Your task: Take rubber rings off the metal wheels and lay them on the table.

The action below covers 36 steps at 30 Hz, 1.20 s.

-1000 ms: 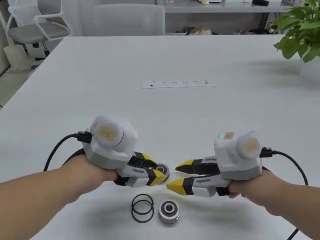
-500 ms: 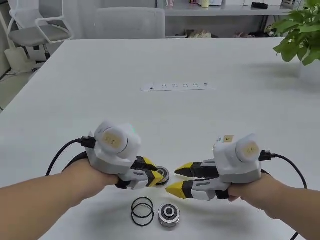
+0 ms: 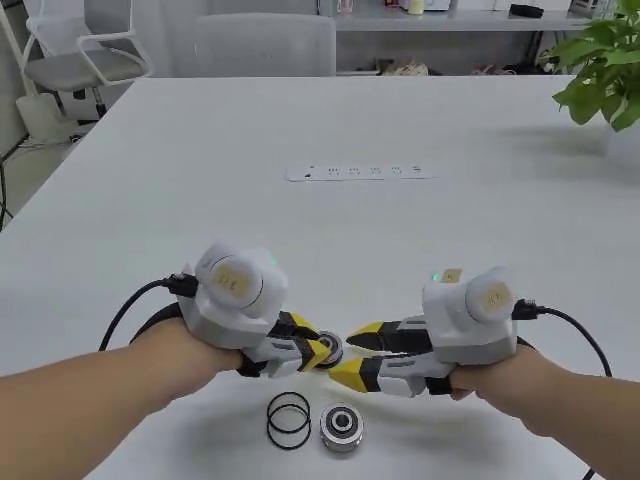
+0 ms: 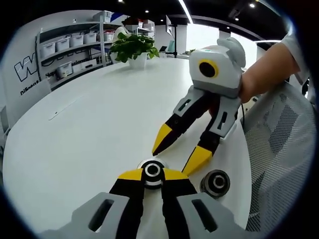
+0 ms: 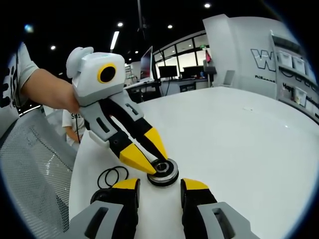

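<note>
My left gripper [image 3: 318, 352] is shut on a small metal wheel [image 3: 329, 348] with a dark rim, held low at the table. In the left gripper view the wheel [image 4: 152, 172] sits between my yellow tips [image 4: 152, 176]. My right gripper [image 3: 344, 358] is open, its tips just right of that wheel, one on each side of it and apart from it. The right gripper view has the wheel [image 5: 163, 172] just beyond my open right gripper [image 5: 161, 185]. Two black rubber rings [image 3: 288, 417] lie overlapping on the table, next to a second wheel [image 3: 341, 424].
A white power strip [image 3: 360, 173] lies mid-table. A potted plant [image 3: 600, 70] stands at the far right corner. Chairs [image 3: 265, 45] stand behind the far edge of the white table [image 3: 320, 240]. Cables [image 3: 130, 305] trail from both grippers.
The two grippers have drawn slightly closer together around the held wheel. The head camera has shifted a little; rings and second wheel lie as before.
</note>
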Tool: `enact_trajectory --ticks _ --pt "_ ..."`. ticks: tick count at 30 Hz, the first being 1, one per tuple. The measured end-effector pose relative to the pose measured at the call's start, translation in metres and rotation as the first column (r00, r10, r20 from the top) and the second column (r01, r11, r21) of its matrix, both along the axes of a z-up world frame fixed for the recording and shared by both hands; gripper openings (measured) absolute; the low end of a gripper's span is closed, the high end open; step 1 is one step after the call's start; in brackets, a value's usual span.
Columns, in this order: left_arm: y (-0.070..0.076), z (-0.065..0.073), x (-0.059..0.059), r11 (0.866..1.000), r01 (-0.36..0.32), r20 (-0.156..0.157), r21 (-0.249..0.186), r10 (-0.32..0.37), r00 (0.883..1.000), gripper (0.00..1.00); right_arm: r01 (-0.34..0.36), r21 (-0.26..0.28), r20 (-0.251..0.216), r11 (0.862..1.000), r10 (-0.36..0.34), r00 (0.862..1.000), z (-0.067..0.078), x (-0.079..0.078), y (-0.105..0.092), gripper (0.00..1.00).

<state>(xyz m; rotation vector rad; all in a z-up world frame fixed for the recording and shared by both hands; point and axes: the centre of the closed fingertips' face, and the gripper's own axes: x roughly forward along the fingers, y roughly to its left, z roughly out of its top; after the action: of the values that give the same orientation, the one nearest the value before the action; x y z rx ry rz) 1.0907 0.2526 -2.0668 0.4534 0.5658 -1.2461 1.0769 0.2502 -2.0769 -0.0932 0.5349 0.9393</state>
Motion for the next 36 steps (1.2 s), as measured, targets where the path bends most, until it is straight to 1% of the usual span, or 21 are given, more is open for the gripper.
enact_trajectory --ticks 10,20,25,36 --pt "0.000 0.000 0.001 1.000 -0.014 0.001 -0.004 0.014 1.000 0.08 0.003 -0.008 0.009 1.000 -0.003 1.000 -0.003 0.005 0.008 0.29" --pt "0.000 0.000 0.001 1.000 -0.018 0.002 -0.007 0.018 1.000 0.08 0.014 -0.032 0.036 0.999 -0.012 0.999 -0.005 0.010 0.011 0.27" --pt "0.000 0.000 0.001 1.000 -0.020 0.003 -0.007 0.020 1.000 0.08 0.015 -0.041 0.052 0.999 -0.013 0.999 -0.004 0.010 0.009 0.25" --pt "0.000 -0.001 0.002 1.000 -0.026 0.005 -0.010 0.026 1.000 0.08 0.011 -0.056 0.053 0.998 -0.008 0.999 -0.005 0.006 0.003 0.21"
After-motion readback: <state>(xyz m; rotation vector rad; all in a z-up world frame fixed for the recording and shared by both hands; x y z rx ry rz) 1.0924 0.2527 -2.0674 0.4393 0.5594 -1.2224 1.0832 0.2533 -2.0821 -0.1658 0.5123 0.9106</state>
